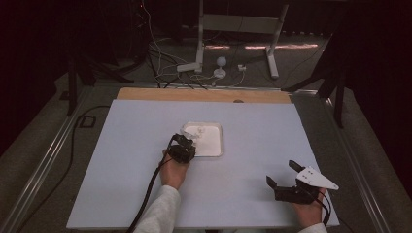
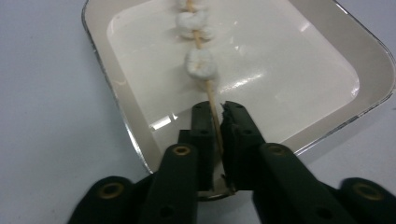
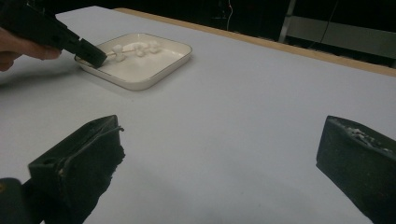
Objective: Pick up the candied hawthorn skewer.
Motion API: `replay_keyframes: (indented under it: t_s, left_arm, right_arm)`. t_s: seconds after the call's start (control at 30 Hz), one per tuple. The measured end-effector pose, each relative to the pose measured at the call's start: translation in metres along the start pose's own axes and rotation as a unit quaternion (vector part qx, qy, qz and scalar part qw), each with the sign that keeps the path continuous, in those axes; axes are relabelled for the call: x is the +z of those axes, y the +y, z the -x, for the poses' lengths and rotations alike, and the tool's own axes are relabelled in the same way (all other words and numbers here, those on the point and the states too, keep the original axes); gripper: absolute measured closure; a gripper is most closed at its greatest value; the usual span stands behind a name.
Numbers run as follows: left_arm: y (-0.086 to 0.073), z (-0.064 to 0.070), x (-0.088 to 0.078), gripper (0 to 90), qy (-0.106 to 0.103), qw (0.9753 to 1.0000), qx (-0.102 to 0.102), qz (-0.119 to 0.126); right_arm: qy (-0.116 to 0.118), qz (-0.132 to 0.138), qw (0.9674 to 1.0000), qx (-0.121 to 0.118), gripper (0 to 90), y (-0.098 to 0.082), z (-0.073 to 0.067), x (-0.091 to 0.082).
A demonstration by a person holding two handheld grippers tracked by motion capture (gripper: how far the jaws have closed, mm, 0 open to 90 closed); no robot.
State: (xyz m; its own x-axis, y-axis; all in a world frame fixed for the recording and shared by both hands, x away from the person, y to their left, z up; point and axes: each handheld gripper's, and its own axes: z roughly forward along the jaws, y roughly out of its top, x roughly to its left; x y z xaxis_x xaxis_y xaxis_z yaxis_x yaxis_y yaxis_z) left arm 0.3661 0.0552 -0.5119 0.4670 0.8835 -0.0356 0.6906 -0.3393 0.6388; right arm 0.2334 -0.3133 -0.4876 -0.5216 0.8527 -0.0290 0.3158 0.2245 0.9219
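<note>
A wooden skewer (image 2: 212,100) threaded with white marshmallows (image 2: 201,64) lies across a white tray (image 2: 327,56). My left gripper (image 2: 218,112) is shut on the skewer's bare near end, at the tray's near rim. In the high view the left gripper (image 1: 183,143) sits at the left edge of the tray (image 1: 216,150). From the right gripper view, the left gripper (image 3: 93,55) holds the skewer with marshmallows (image 3: 137,49) over the tray (image 3: 154,77). My right gripper (image 1: 283,174) stands open near the table's front right, its jaws wide apart with nothing between them.
A pale blue sheet (image 1: 121,160) covers the table, with a wooden strip (image 1: 204,94) along the far edge. Beyond it lie cables and a white stand's legs (image 1: 233,43) on a dark floor. The left gripper's cable (image 1: 148,194) trails toward the front edge.
</note>
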Motion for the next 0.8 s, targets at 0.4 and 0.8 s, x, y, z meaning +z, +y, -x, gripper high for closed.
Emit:
replay_keyframes:
  t_s: [0.4, 0.8]
  left_arm:
    - [0.001, -0.002, -0.01, 90.0, -0.018, 0.9998, 0.003, 0.009]
    - [-0.001, -0.01, -0.028, 89.9, -0.026, 0.9989, -0.001, 0.039]
  right_arm:
    - [-0.002, 0.0, 1.0, 0.001, 0.0, 0.0, 0.001, 0.0]
    - [-0.004, -0.003, 1.0, 0.002, 0.0, -0.001, 0.002, 0.001]
